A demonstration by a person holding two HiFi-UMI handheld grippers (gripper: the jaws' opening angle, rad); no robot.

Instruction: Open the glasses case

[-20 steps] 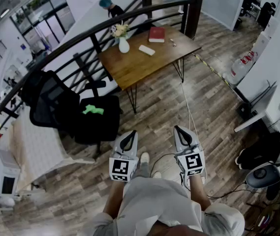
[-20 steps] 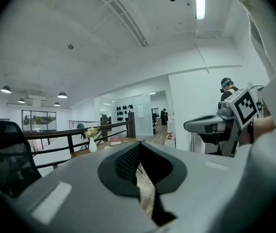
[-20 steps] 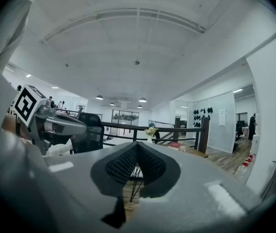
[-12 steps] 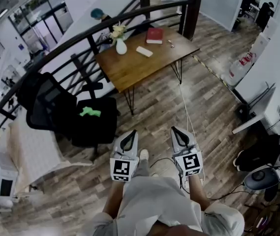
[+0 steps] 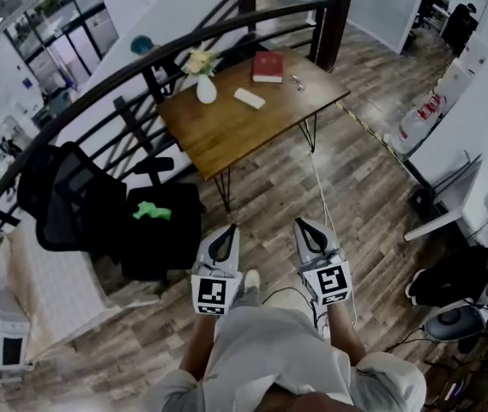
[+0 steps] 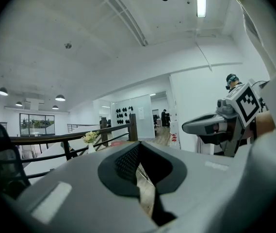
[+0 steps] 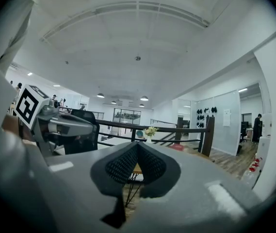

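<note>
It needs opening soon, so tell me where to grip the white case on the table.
Probably across its narrow width, near the middle, coming down from above: the white case lies flat on the wooden table, long and slim, with bare tabletop on both long sides.

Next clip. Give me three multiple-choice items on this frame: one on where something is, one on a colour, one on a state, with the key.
1. Where does the white case lie? A in a drawer; B on the wooden table; C on a shelf.
2. What colour is the small item on the black chair? A green; B yellow; C blue.
3. How do the left claw and the right claw stand? A wide open; B each gripping something; C shut and empty.
Key: B, the case sits on the tabletop near the red book; A, it is bright green against the dark seat; C, each claw's own view shows its pads together with nothing between.
</note>
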